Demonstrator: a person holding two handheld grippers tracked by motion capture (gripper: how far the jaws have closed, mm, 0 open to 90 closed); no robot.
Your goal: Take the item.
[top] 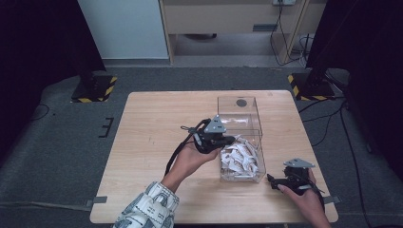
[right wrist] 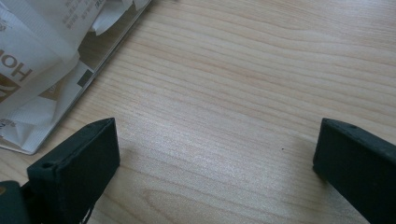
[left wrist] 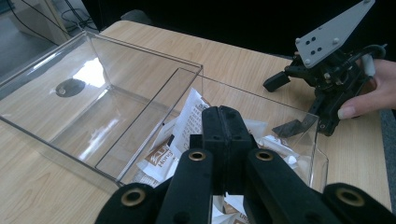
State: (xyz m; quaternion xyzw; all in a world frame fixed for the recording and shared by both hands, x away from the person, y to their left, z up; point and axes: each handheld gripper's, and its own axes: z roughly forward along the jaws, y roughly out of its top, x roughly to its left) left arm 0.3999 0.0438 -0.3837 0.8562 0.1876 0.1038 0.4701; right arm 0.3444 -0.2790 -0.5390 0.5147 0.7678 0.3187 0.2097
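My left gripper hangs clenched and empty above the white paper sachets in the clear plastic box, while my right gripper rests released on the wooden table.

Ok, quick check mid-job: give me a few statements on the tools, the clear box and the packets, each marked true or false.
1. The left tool has its jaws closed together. True.
2. The right tool is shut. False: its jaws stand wide apart over bare table.
3. The packets lie in the near compartment of the clear box. True.
4. The far compartment is full of packets. False: it holds none.
5. The right tool is inside the box. False: it rests on the table beside it.
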